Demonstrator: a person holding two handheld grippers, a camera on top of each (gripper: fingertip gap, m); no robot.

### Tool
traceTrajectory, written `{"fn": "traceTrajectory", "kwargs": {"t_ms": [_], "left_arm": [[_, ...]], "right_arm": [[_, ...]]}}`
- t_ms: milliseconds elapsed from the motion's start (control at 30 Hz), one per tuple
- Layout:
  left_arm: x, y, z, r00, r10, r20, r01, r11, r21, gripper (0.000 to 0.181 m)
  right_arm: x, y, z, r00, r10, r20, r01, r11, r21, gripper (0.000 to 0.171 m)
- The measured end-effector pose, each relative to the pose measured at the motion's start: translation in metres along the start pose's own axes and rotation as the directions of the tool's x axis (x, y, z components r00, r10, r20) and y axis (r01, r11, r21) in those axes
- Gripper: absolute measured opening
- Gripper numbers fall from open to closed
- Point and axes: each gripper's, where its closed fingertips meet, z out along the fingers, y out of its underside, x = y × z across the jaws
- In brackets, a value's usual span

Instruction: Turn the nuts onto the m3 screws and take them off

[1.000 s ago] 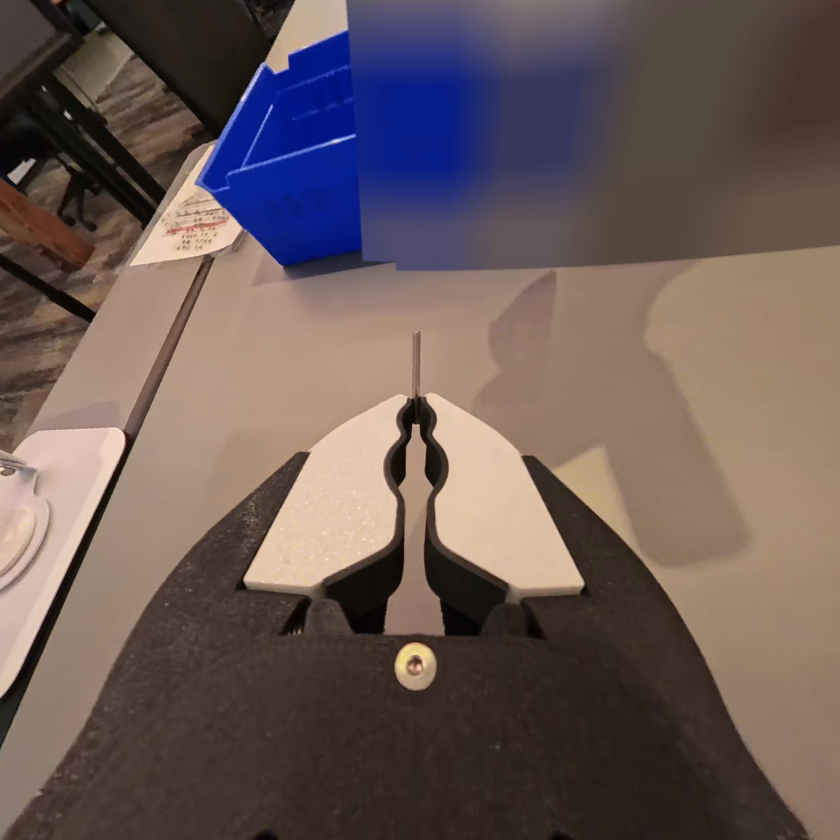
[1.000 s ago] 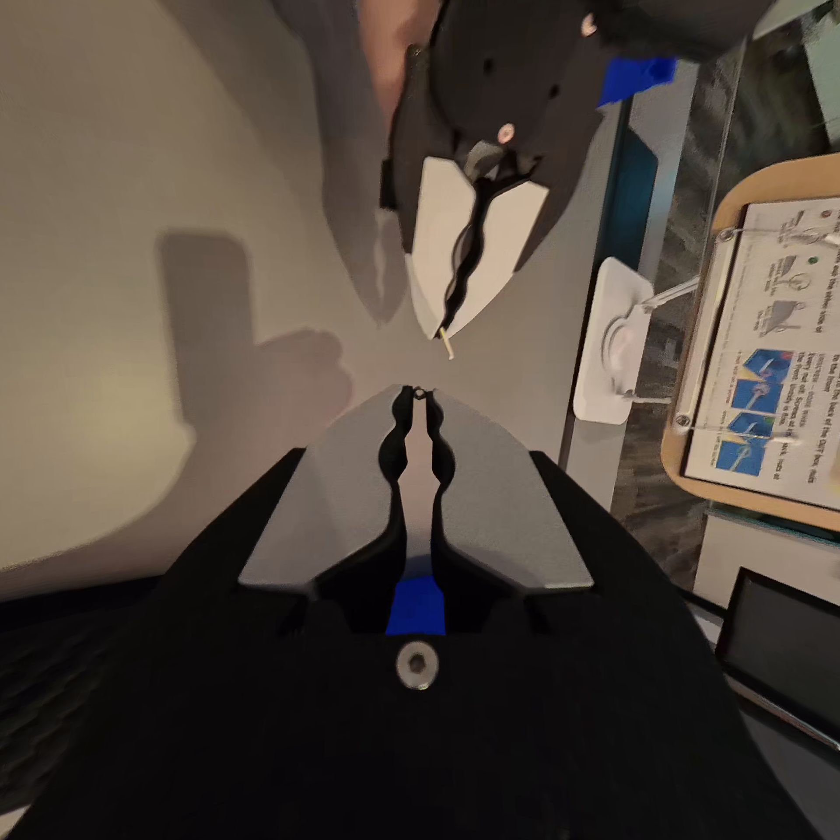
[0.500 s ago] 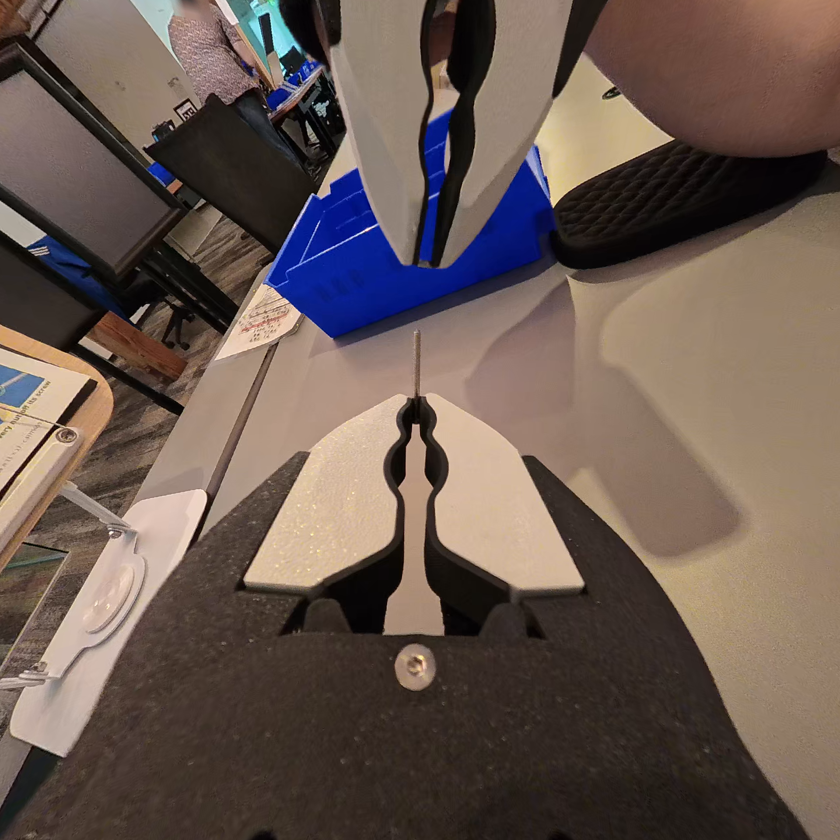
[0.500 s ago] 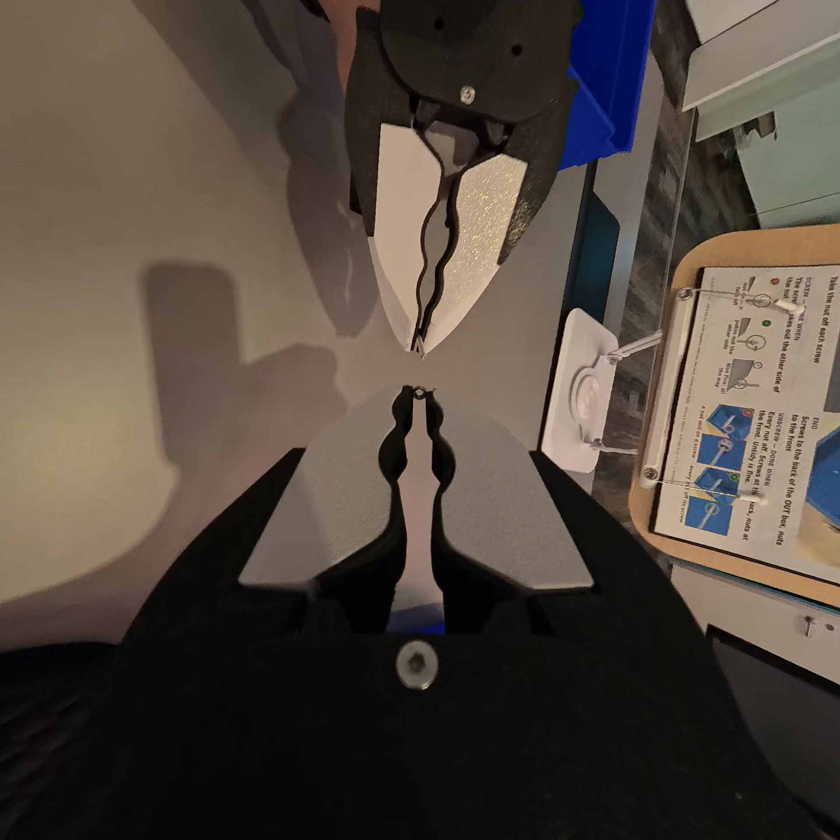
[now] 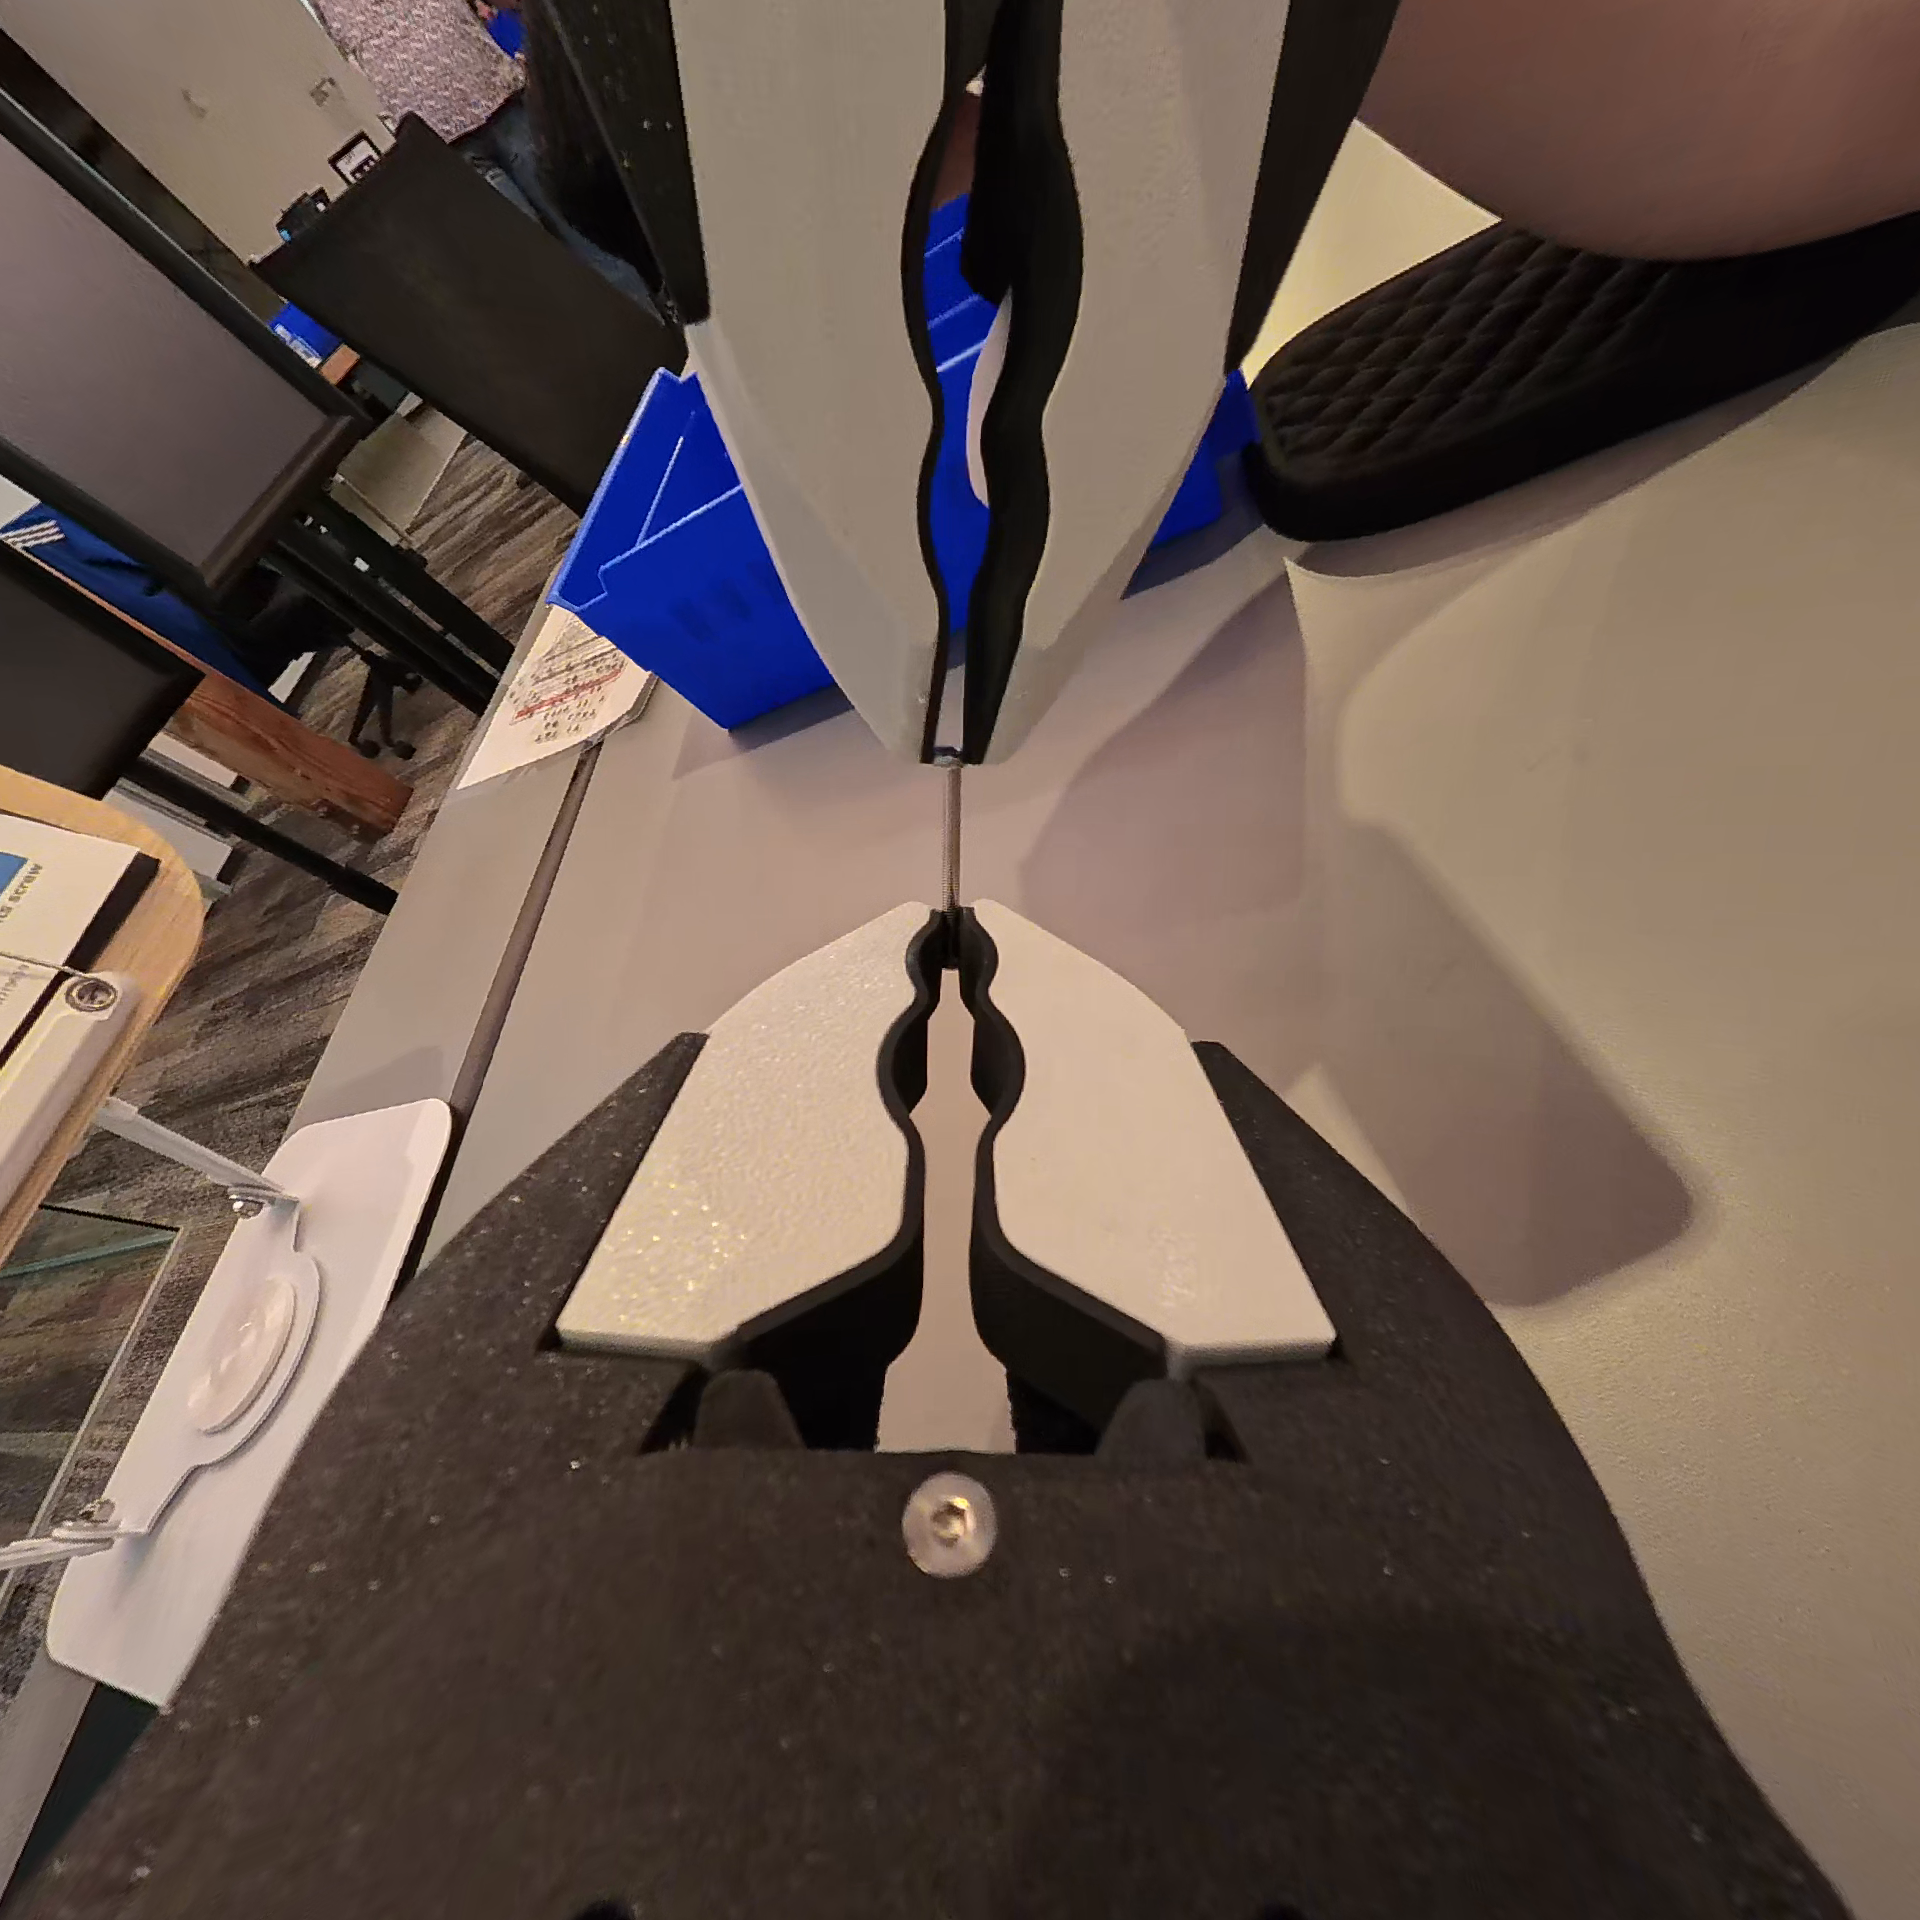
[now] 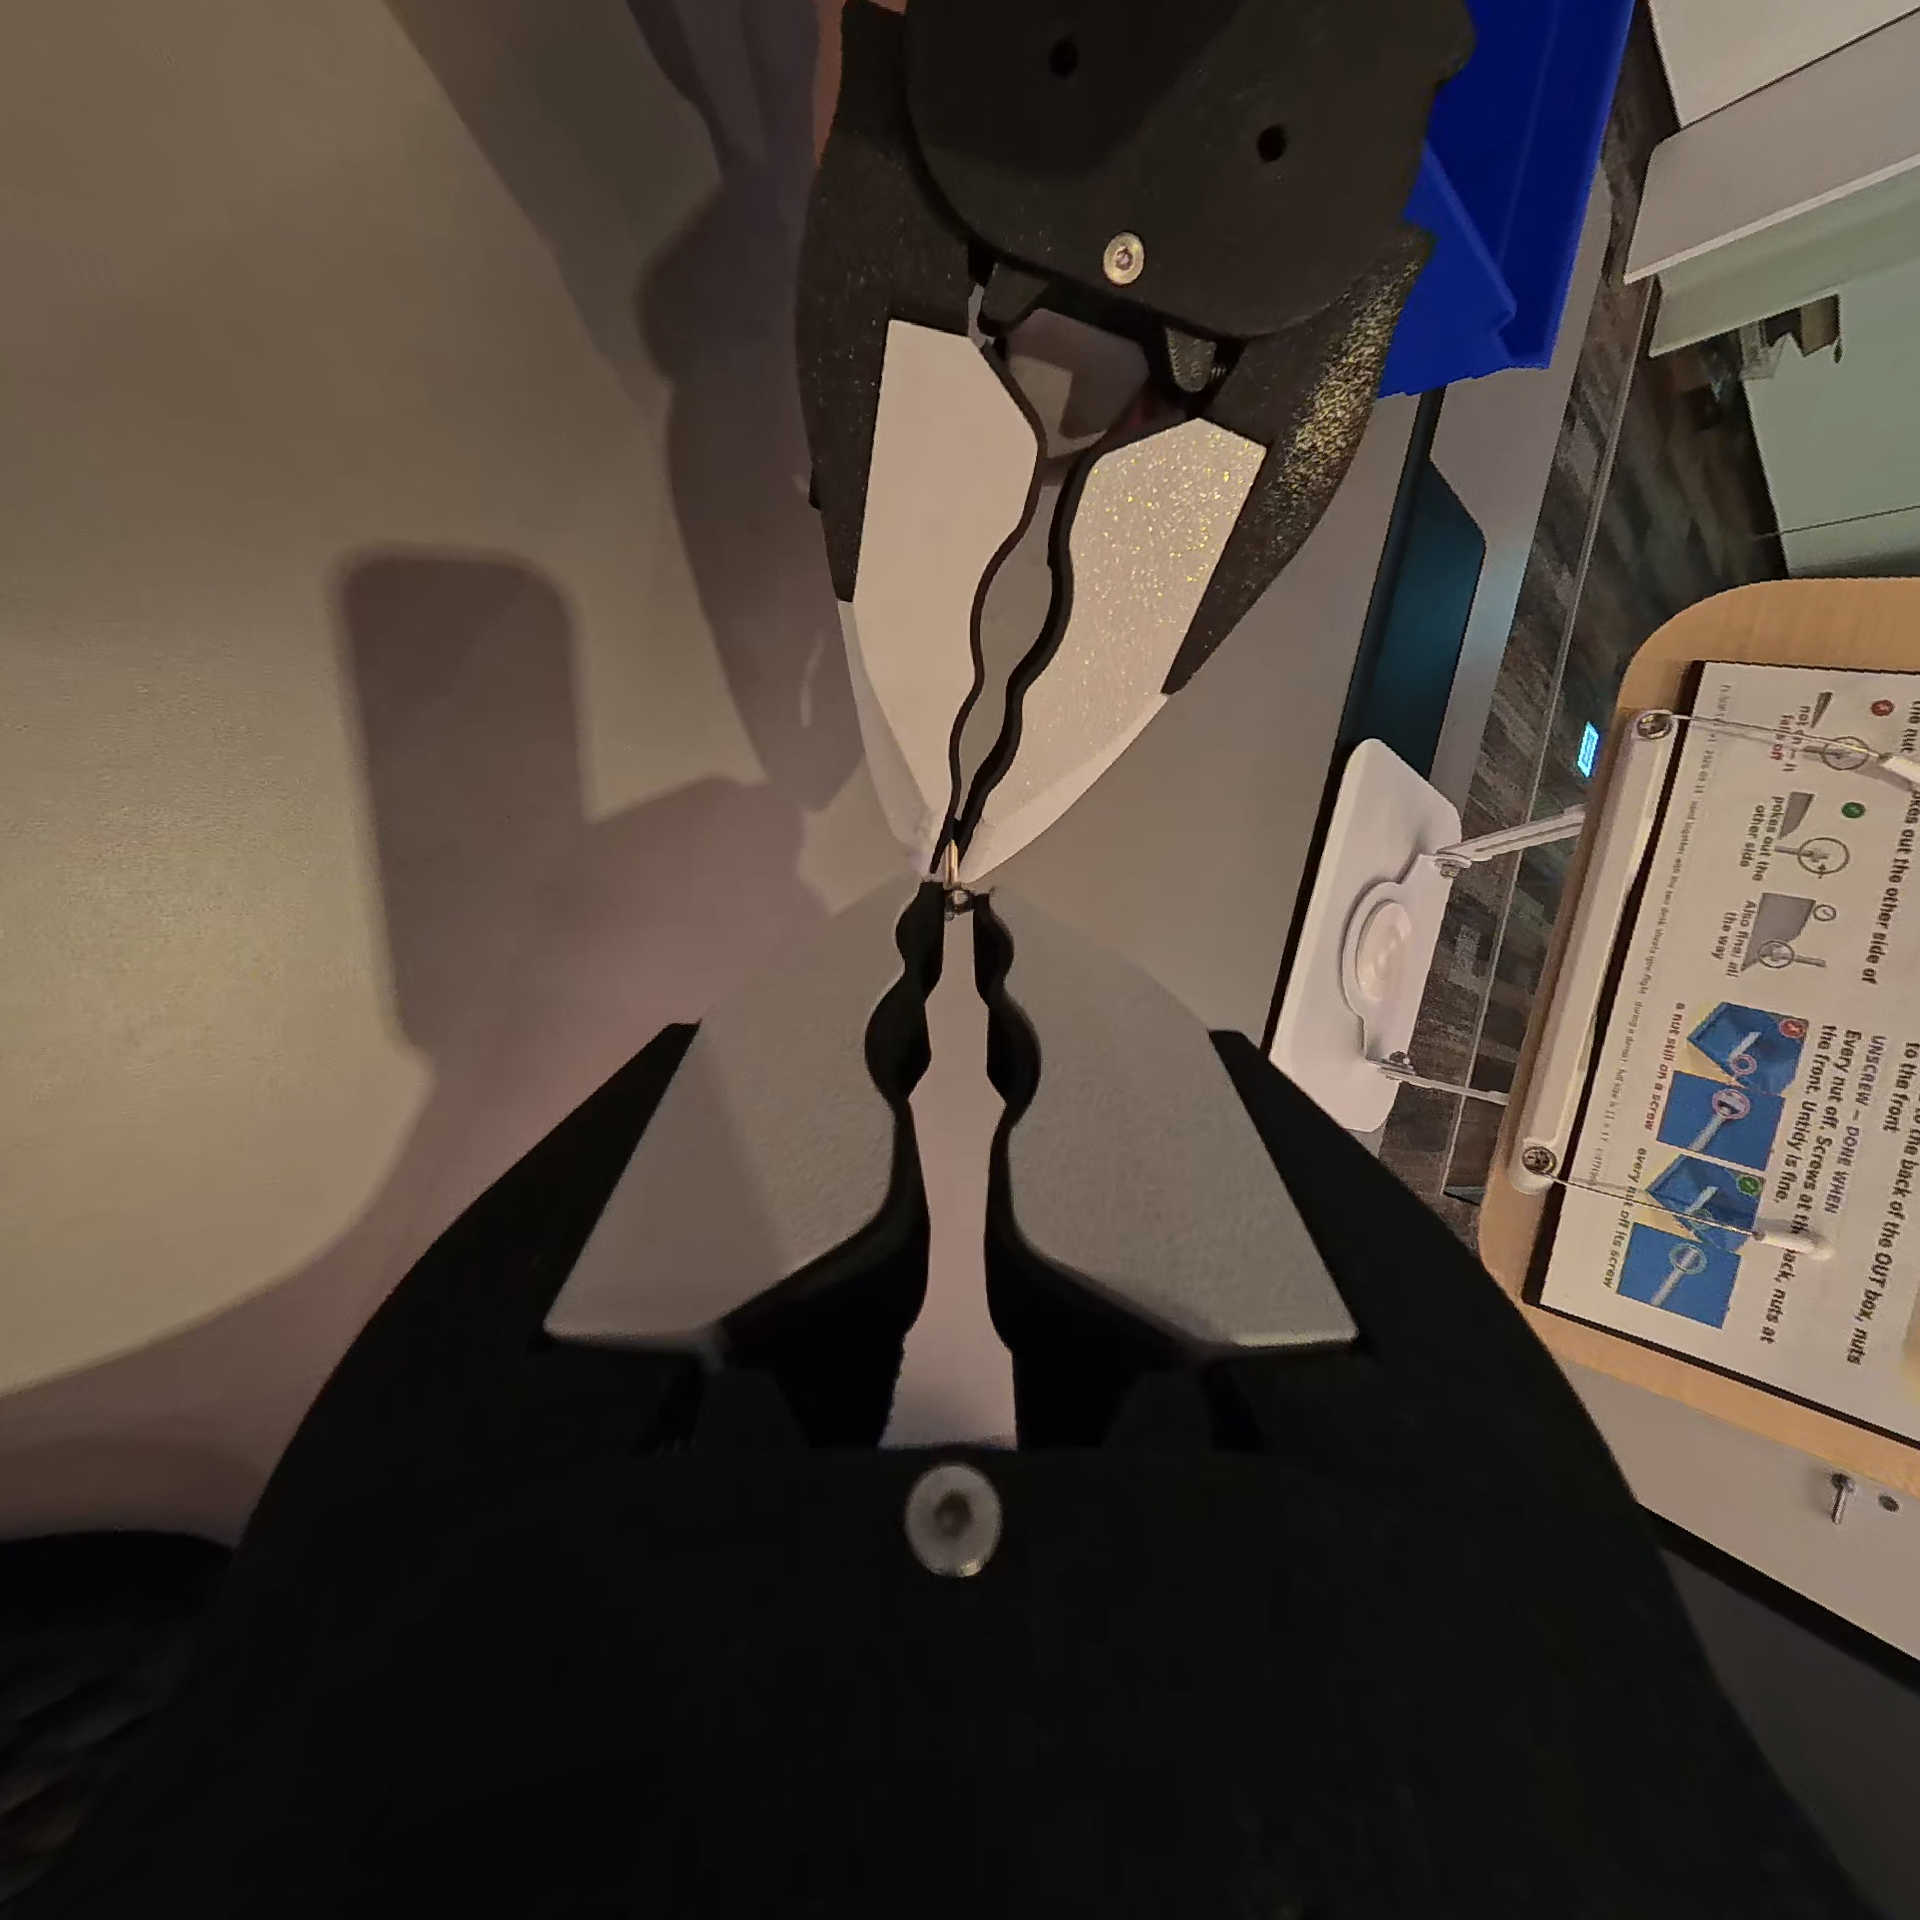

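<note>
My left gripper (image 5: 951, 920) is shut on a thin steel M3 screw (image 5: 950, 836) that sticks straight out past its tips over the grey table. My right gripper (image 5: 948, 750) comes in from above in the left wrist view, tip to tip with the screw's free end. In the right wrist view my right gripper (image 6: 958, 900) is shut on a small nut (image 6: 958, 898), and the left gripper (image 6: 954, 844) faces it, with the screw (image 6: 952, 860) end-on touching the nut.
A blue bin (image 5: 717, 582) stands behind the right gripper and shows at the table edge (image 6: 1496, 208). A black padded rest (image 5: 1538, 384) lies at the back right. A white stand base (image 5: 239, 1340) and an instruction card on a wooden board (image 6: 1766, 1039) sit beyond the table's edge. The tips of both grippers are at nearly the same place.
The two grippers have closed in on each other. The nut in the right gripper now meets the end of the screw held by the left gripper; earlier there was a gap.
</note>
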Motion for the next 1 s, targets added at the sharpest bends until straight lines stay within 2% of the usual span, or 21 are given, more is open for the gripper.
{"fn": "traceTrajectory", "kwargs": {"t_ms": [1000], "left_arm": [[-0.0010, -0.0013, -0.0022, 1.000, 0.001, 0.004, -0.001, 1.000, -0.003, 0.002]], "right_arm": [[-0.0001, 0.0023, 0.0010, 1.000, 0.012, 0.004, -0.012, 1.000, -0.007, 0.006]]}}
